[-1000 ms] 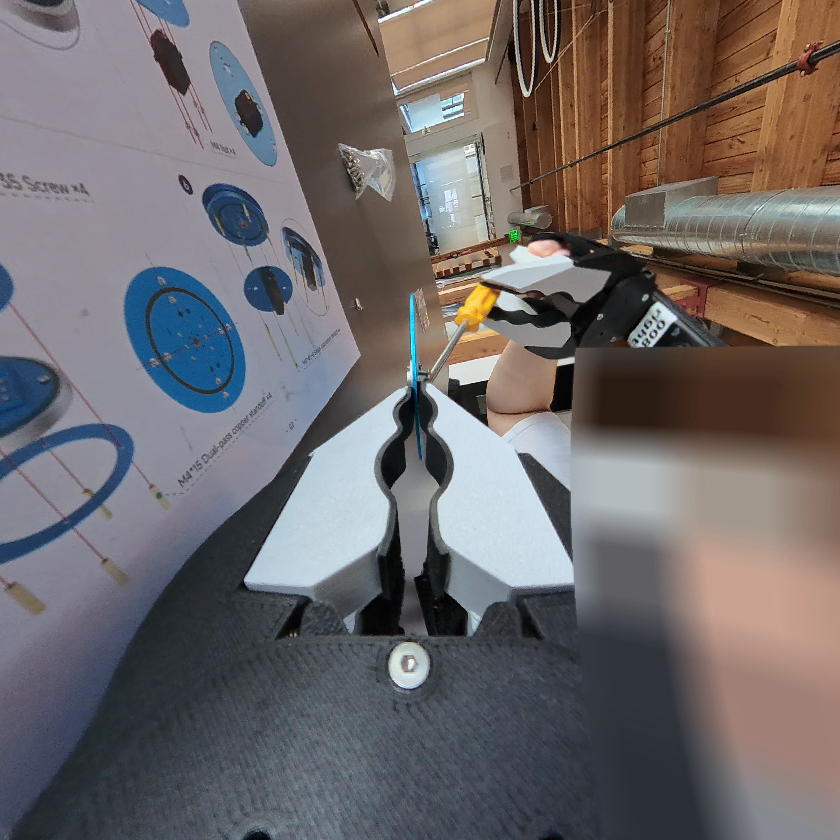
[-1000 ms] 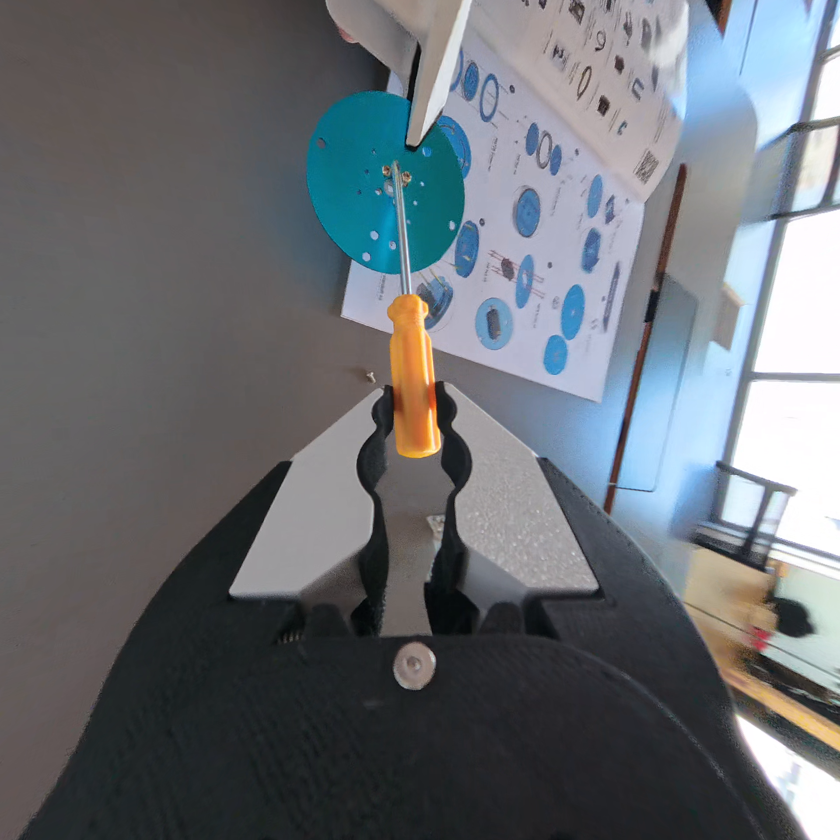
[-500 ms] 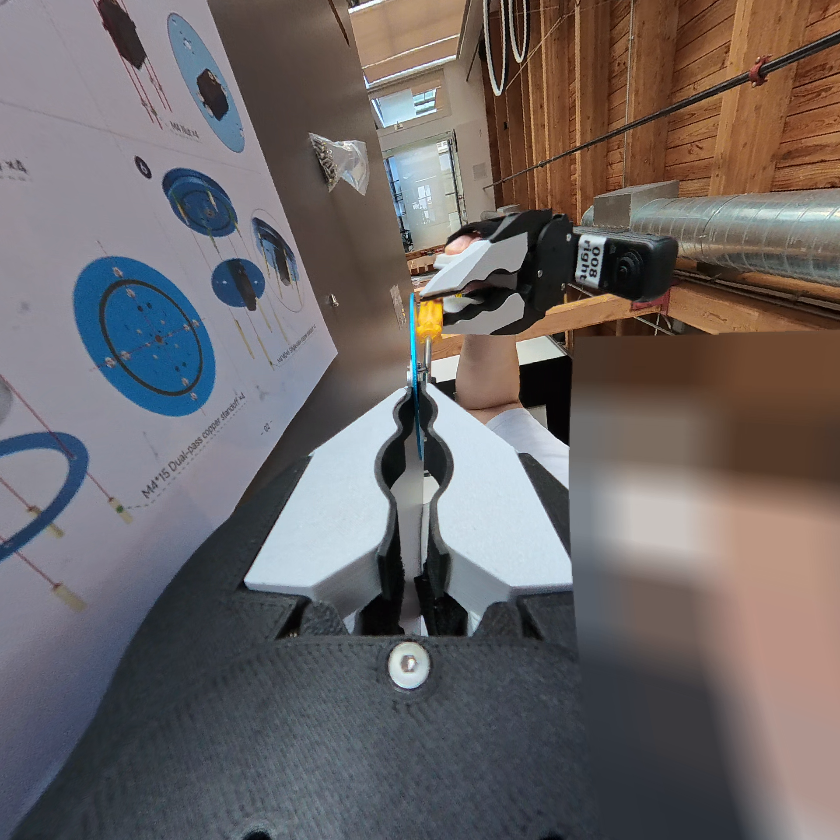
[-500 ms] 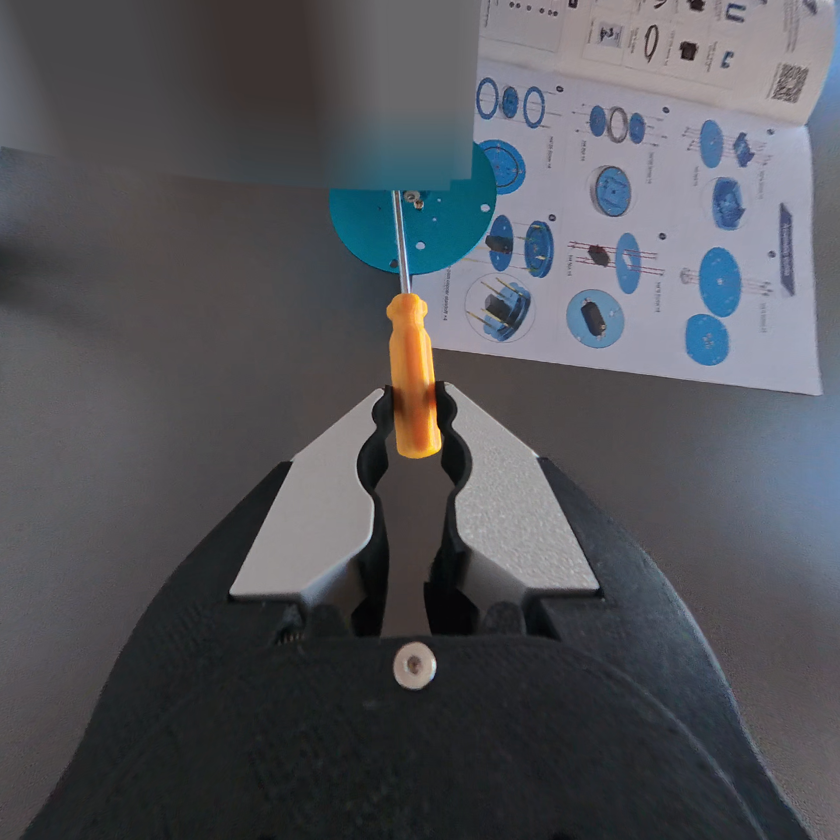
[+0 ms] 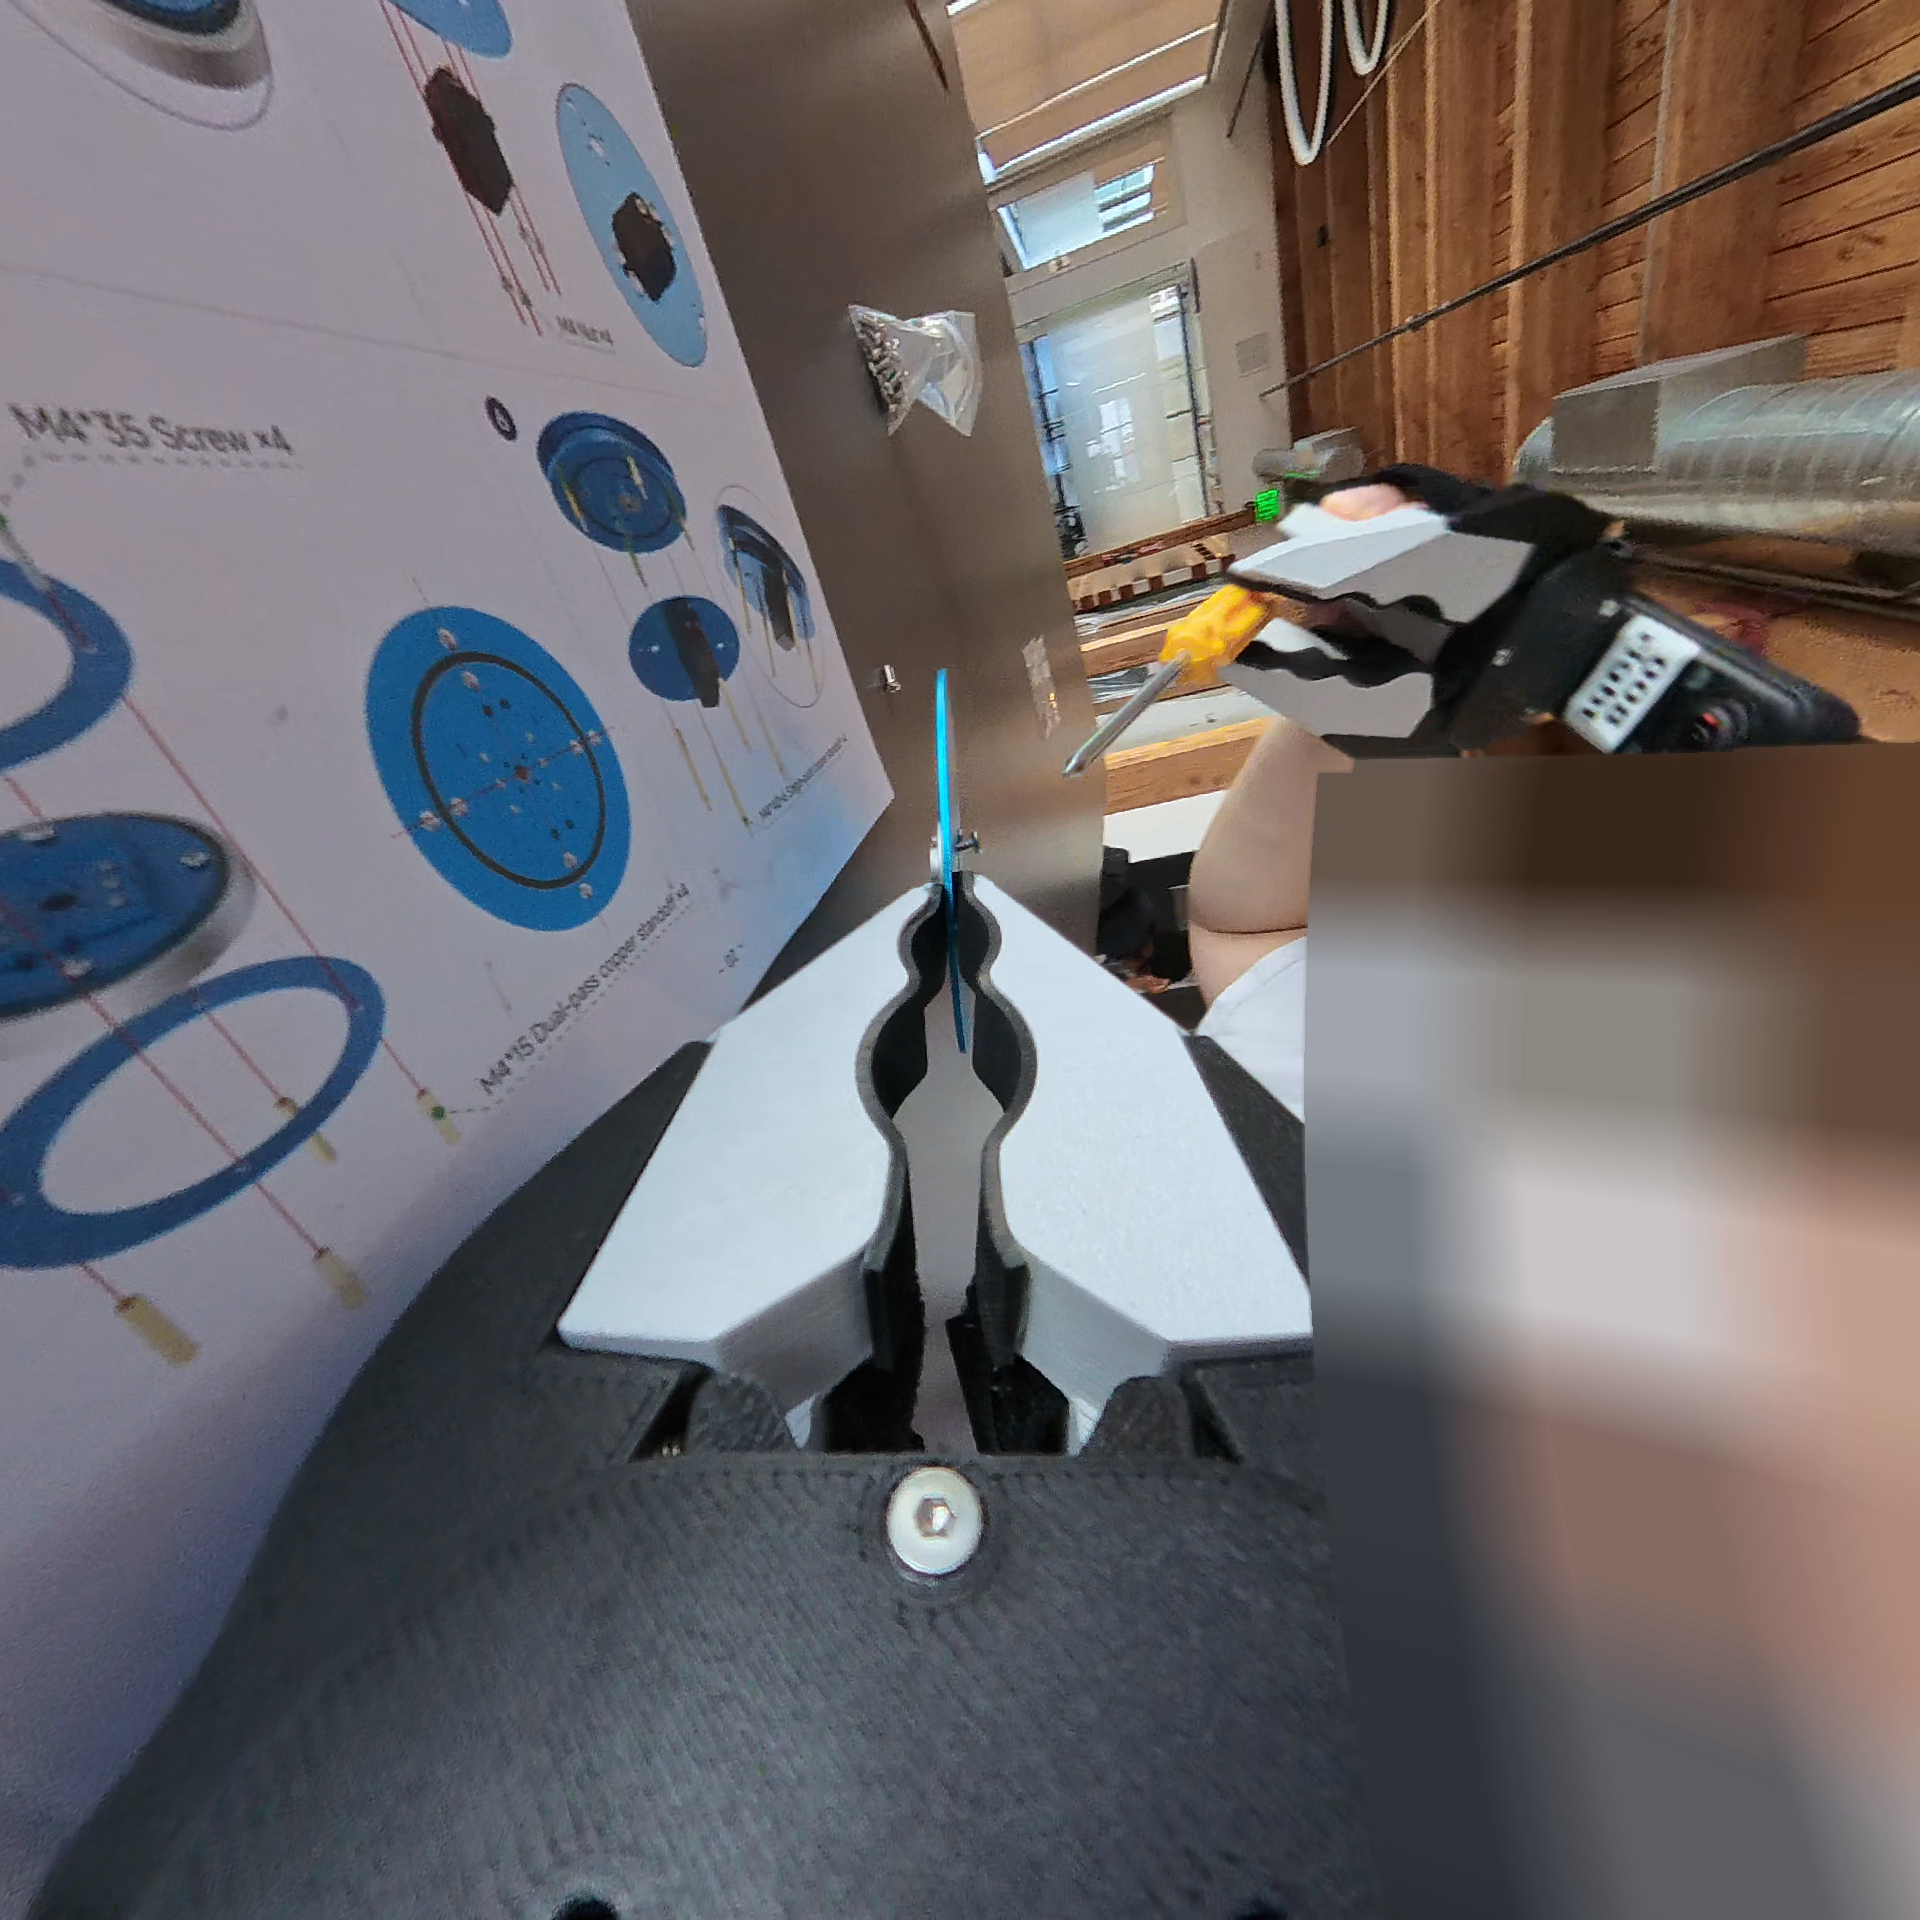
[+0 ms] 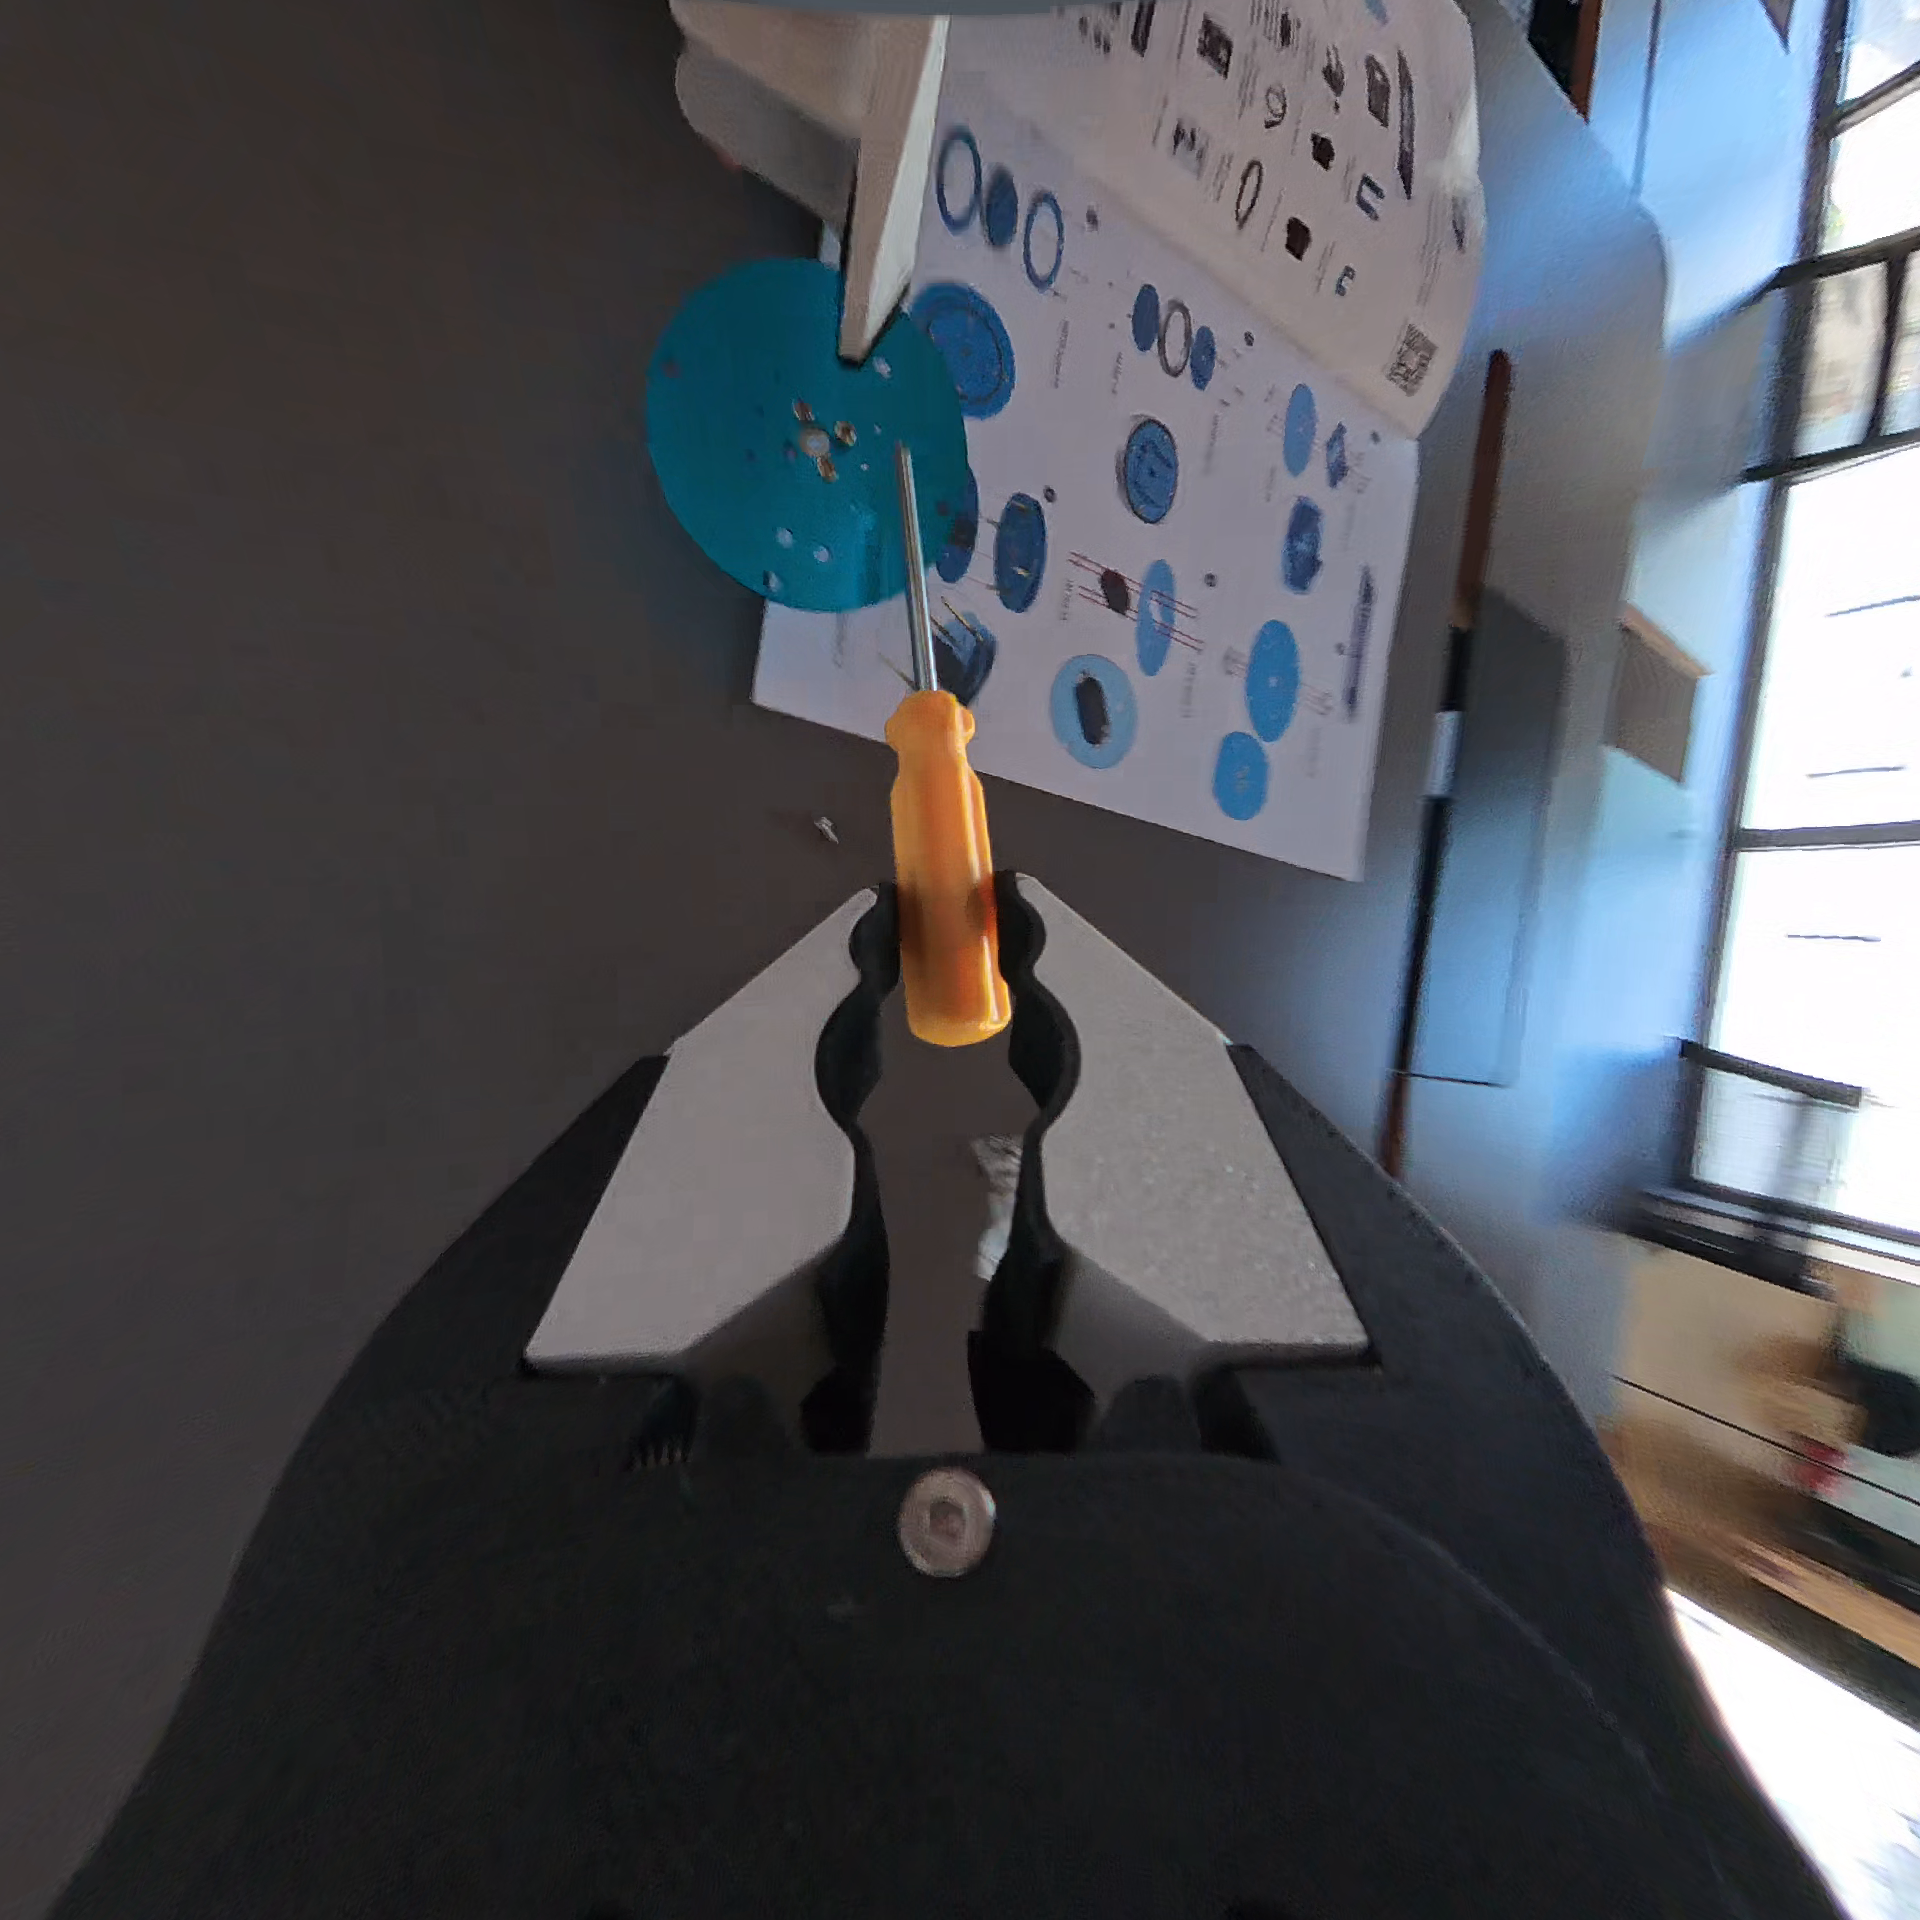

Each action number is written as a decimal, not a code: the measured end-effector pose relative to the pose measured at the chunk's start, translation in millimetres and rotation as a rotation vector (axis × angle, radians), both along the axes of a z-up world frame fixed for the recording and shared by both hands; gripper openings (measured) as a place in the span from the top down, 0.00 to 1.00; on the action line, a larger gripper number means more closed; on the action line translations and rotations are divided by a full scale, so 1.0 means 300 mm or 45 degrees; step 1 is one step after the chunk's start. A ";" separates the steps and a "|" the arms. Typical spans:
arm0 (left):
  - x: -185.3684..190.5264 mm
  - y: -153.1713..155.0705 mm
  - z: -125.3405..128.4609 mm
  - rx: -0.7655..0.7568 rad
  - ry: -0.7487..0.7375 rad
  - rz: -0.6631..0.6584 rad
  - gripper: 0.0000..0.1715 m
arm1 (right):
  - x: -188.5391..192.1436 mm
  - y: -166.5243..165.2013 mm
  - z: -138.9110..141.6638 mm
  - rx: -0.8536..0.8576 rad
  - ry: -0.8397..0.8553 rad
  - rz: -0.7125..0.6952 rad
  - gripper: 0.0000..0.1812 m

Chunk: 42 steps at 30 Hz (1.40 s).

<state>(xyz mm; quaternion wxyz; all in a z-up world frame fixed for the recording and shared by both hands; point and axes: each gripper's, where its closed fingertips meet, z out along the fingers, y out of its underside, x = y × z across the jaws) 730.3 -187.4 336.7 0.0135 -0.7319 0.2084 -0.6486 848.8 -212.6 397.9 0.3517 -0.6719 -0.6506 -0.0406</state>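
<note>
**A:** Left wrist view: the blue disc [image 5: 943, 790] stands edge-on, its lower rim pinched between the closed fingers of the left gripper [image 5: 951, 904].

**B:** And the screwdriver [image 6: 935, 790]?

**A:** The right gripper [image 6: 940, 894] is clenched on its orange handle. The tip hangs just off the disc's face, beside the small screws [image 6: 821, 442] at its centre, not touching.

**B:** Around the disc?

**A:** Behind it is an instruction sheet [image 5: 312, 520] on the grey table [image 6: 312, 623]. A loose screw [image 6: 826, 828] lies near the disc, and a clear bag of screws [image 5: 920, 358] farther off.

**B:** Anything unclear?

**A:** The right wrist view is blurred and cuts off most of the left gripper. The disc's far face is hidden.
</note>
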 end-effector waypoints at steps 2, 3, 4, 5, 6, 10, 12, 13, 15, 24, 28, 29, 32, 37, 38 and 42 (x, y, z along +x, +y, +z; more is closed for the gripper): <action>-0.004 0.003 -0.023 0.057 0.064 -0.002 1.00 | -0.019 0.002 0.012 0.151 -0.169 0.061 0.90; -0.007 0.007 -0.036 0.095 0.101 0.001 1.00 | -0.030 0.006 0.020 0.244 -0.258 0.099 0.90; -0.009 0.010 -0.043 0.127 0.124 0.003 1.00 | -0.045 0.002 0.024 0.328 -0.340 0.155 0.90; -0.010 0.011 -0.040 0.137 0.125 0.004 1.00 | -0.061 -0.003 0.028 0.401 -0.404 0.205 0.90; -0.011 0.012 -0.040 0.140 0.128 0.003 1.00 | -0.071 -0.007 0.027 0.468 -0.479 0.255 0.90; -0.011 0.013 -0.044 0.126 0.128 0.001 1.00 | -0.106 -0.009 0.026 0.692 -0.706 0.400 0.90; -0.011 0.012 -0.043 0.132 0.128 -0.002 1.00 | -0.116 -0.007 0.022 0.740 -0.779 0.441 0.90; -0.011 0.011 -0.043 0.135 0.128 -0.002 1.00 | -0.118 -0.004 0.023 0.747 -0.795 0.446 0.90; -0.011 0.011 -0.043 0.134 0.127 -0.004 1.00 | -0.124 0.000 0.032 0.762 -0.796 0.452 0.90; -0.010 0.012 -0.043 0.130 0.123 -0.004 1.00 | -0.145 -0.004 0.032 0.779 -0.819 0.490 0.90; -0.009 0.010 -0.043 0.132 0.122 -0.007 1.00 | -0.144 -0.005 0.032 0.775 -0.821 0.490 0.90; -0.009 0.010 -0.043 0.132 0.122 -0.007 1.00 | -0.145 -0.006 0.030 0.774 -0.820 0.494 0.90; -0.009 0.010 -0.044 0.132 0.122 -0.007 1.00 | -0.143 -0.007 0.026 0.768 -0.825 0.491 0.90; -0.009 0.010 -0.044 0.133 0.122 -0.006 1.00 | -0.139 -0.007 0.023 0.759 -0.829 0.490 0.90; -0.009 0.009 -0.044 0.134 0.122 -0.006 1.00 | -0.139 -0.007 0.023 0.755 -0.831 0.485 0.90; -0.009 0.009 -0.043 0.135 0.121 -0.006 1.00 | -0.144 -0.015 0.024 0.748 -0.811 0.489 0.90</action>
